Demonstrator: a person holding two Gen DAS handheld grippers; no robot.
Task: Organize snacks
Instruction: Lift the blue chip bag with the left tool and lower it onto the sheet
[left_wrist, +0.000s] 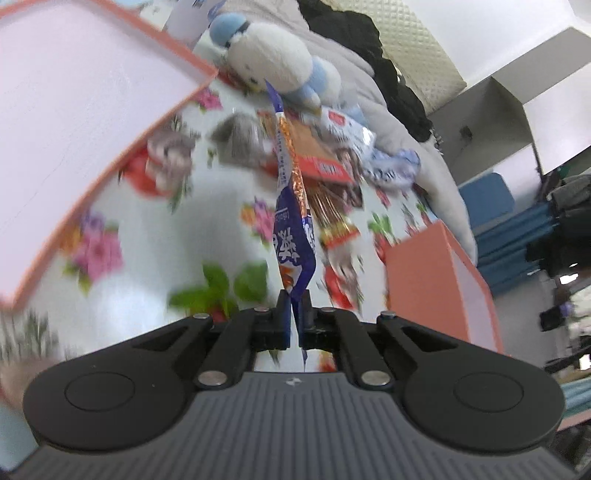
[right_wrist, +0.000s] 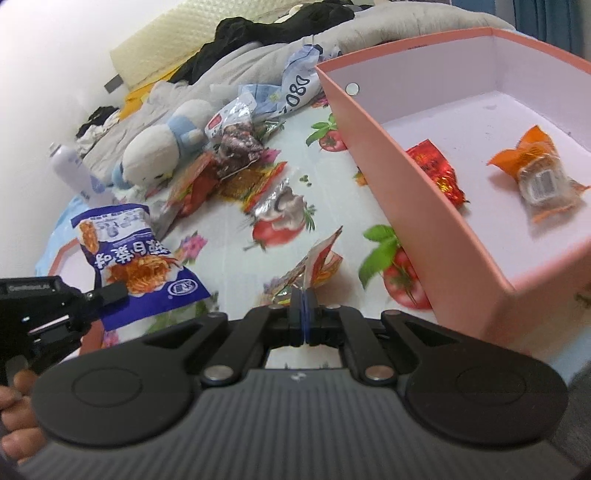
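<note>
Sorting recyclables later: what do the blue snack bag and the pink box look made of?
Blue snack bag: likely glossy printed plastic film; it crinkles and shines. Pink box: apparently matte paperboard, with stiff, thin walls and no glare.

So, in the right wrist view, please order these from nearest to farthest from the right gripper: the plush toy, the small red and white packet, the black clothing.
1. Small red and white packet, pinched at the right gripper.
2. Plush toy, farther back on the left, behind the loose snacks.
3. Black clothing, at the very back on the grey bedding.
</note>
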